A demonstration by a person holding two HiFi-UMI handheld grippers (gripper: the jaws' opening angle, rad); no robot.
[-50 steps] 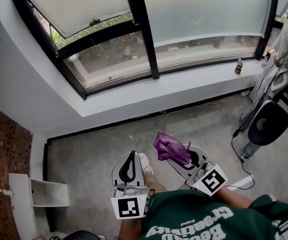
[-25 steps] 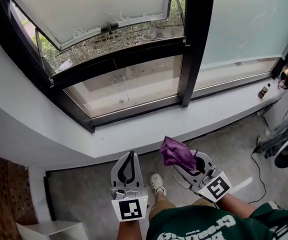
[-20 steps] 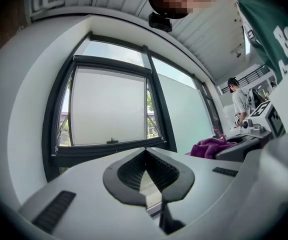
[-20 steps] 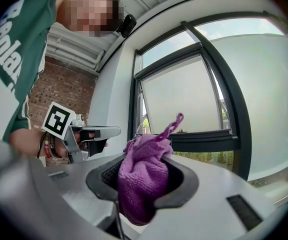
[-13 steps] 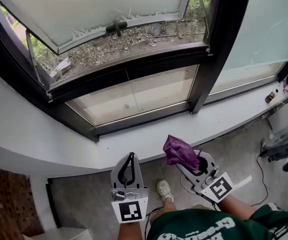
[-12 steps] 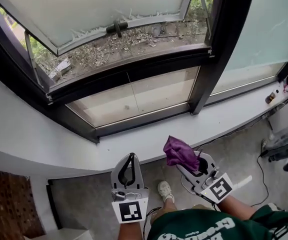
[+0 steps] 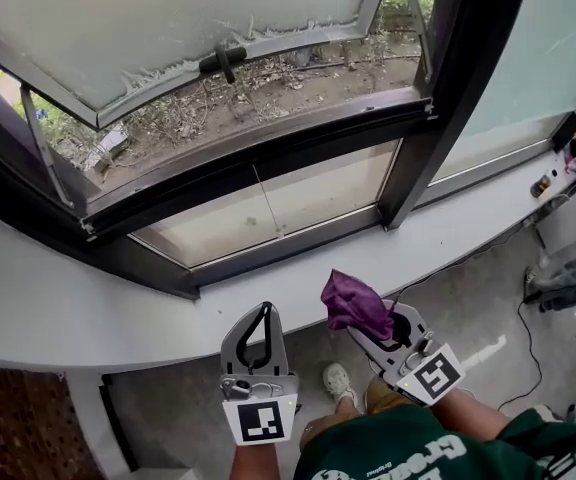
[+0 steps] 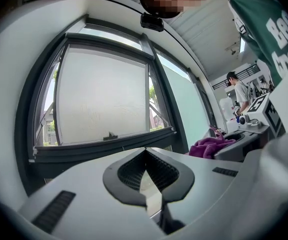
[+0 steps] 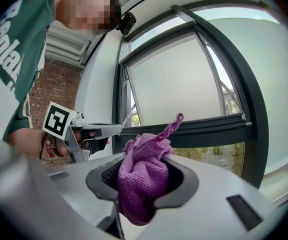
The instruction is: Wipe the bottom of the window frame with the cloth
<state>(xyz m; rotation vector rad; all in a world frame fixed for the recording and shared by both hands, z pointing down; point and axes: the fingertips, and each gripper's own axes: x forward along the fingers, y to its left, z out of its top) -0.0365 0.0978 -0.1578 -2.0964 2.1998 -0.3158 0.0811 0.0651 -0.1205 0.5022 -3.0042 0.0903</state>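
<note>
The grey left gripper (image 7: 260, 320) has its jaws met at the tips, nothing between. Beside it, the right gripper (image 7: 363, 323) is clamped on the bunched purple microfibre cloth (image 7: 352, 302), just over the white sill (image 7: 88, 313) and short of the window frame's black bottom rail (image 7: 278, 251). Pinched as a wad, the cloth could, I judge, drag free along that rail. Only the head view shows the rail; the gripper views tilt up at the frosted pane (image 9: 179, 84).

window frame (image 7: 253, 163) much nearer and larger than before, sill (image 7: 118, 313) now just ahead of left gripper (image 7: 264, 310) and cloth (image 7: 353, 303) in right gripper (image 7: 364, 324), floor (image 7: 468, 313) mostly gone from view
</note>
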